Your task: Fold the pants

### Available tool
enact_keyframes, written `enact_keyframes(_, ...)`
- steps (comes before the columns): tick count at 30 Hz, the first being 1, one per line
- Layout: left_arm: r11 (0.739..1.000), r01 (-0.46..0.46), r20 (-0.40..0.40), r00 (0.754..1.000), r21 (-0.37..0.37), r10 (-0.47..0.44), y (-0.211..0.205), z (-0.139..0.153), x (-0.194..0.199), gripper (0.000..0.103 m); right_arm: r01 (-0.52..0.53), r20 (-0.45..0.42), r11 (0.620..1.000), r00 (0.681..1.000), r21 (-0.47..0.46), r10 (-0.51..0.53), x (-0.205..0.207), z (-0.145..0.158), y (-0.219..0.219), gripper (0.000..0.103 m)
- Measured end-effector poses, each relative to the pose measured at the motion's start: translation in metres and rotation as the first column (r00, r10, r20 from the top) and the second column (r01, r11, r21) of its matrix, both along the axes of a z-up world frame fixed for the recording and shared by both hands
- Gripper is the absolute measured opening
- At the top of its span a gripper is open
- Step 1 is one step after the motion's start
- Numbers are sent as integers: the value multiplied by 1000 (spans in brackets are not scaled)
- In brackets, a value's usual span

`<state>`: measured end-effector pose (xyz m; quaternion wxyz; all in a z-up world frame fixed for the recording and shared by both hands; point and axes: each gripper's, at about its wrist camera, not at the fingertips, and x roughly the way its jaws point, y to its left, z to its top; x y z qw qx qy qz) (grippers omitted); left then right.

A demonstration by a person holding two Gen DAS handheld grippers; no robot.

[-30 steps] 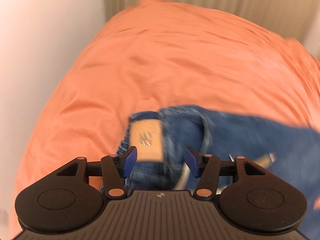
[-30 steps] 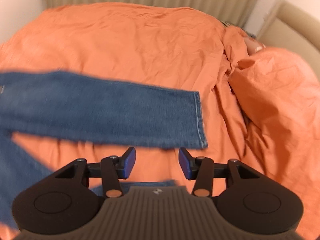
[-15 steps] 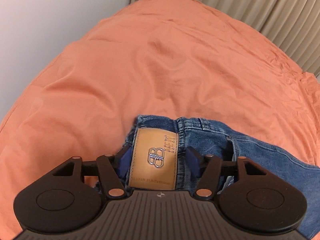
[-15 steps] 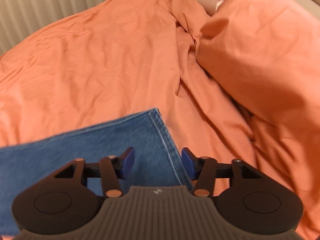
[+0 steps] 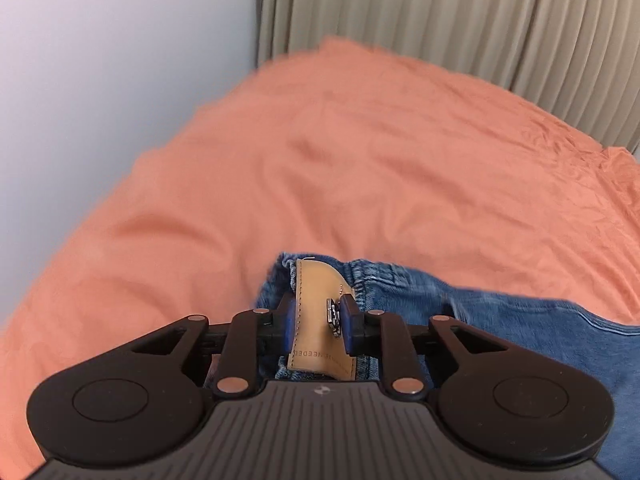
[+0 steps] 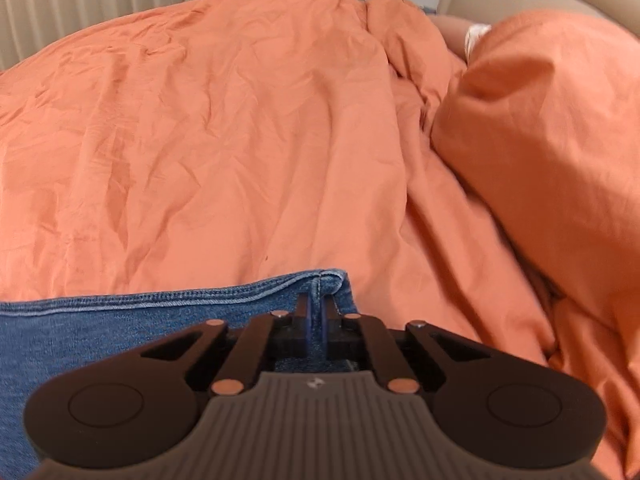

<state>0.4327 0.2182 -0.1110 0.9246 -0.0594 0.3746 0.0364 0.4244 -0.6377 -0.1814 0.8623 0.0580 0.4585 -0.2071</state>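
Observation:
Blue denim pants lie on an orange bed cover. My left gripper is shut on the waistband, pinching the tan leather brand patch, which buckles between the blue pads. In the right wrist view the pants stretch to the left, and my right gripper is shut on the hem corner of a leg at its seam. The cloth under both grippers is hidden.
The orange cover is wrinkled. An orange pillow bulges at the right. Beige pleated curtains hang behind the bed, and a pale wall runs along its left side.
Both grippers were open over the pants; now the left has closed on the waistband patch and the right on the leg hem. Both views have tilted upward.

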Motion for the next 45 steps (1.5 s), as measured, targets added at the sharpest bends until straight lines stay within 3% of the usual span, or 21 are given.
enact_keyframes(3, 995, -19, 104, 995, 95, 9, -14, 19, -10, 23, -17, 21, 996, 1000, -88, 19, -4, 12, 7, 0)
enact_keyframes(7, 962, -72, 205, 979, 263, 17, -29, 23, -14, 24, -13, 45, 986, 999, -168, 21, -3, 23, 13, 0)
enact_keyframes(11, 964, -47, 72, 997, 262, 29, -19, -9, 6, 24, -19, -16, 983, 1000, -185, 16, 5, 12, 17, 0)
enact_keyframes(14, 967, -24, 55, 998, 252, 10, -18, -19, 8, 32, -8, -53, 984, 999, -181, -2, 11, 5, 18, 0)
enact_keyframes(16, 967, -26, 36, 999, 255, 17, -15, -16, 8, 51, 24, -62, 979, 997, -201, -37, 11, 5, 17, 21)
enact_keyframes(17, 965, -24, 43, 999, 261, 13, -15, -13, 5, 58, 37, -61, 979, 997, -202, -50, 9, 7, 15, 37)
enact_keyframes(18, 962, -17, 54, 999, 273, 2, -16, -8, 0, 70, 49, -50, 979, 997, -200, -60, 6, 9, 13, 38)
enact_keyframes(19, 958, -7, 64, 998, 285, -12, -17, -4, -5, 72, 58, -38, 981, 997, -186, -67, 2, 12, 11, 37)
enact_keyframes(26, 957, 94, 29, 994, 273, -106, -16, 30, -51, 72, 37, -36, 998, 999, -51, -39, -44, 32, 20, 43)
enact_keyframes(29, 933, 159, 6, 985, 324, -170, -21, 43, -75, 72, -33, -85, 998, 996, -49, 29, -74, 36, 40, 43)
enact_keyframes(32, 883, 262, -15, 960, 390, -278, -29, 61, -102, 72, -166, -136, 986, 977, -4, 164, -109, 42, 55, 43)
enact_keyframes(35, 827, 369, -33, 919, 424, -393, -39, 79, -131, 72, -359, -192, 931, 911, 71, 366, -140, 46, 77, 43)
enact_keyframes(37, 777, 429, -62, 889, 459, -454, -48, 90, -152, 72, -512, -227, 854, 825, 91, 518, -156, 49, 106, 43)
enact_keyframes(41, 691, 494, -157, 856, 528, -493, -58, 102, -186, 73, -763, -338, 635, 571, 115, 748, -176, 48, 168, 43)
enact_keyframes(43, 656, 535, -200, 833, 533, -516, -57, 104, -203, 73, -837, -423, 538, 452, 105, 786, -179, 40, 193, 43)
enact_keyframes(45, 594, 595, -271, 793, 542, -546, -57, 107, -222, 73, -905, -501, 414, 315, 98, 806, -181, 28, 213, 44)
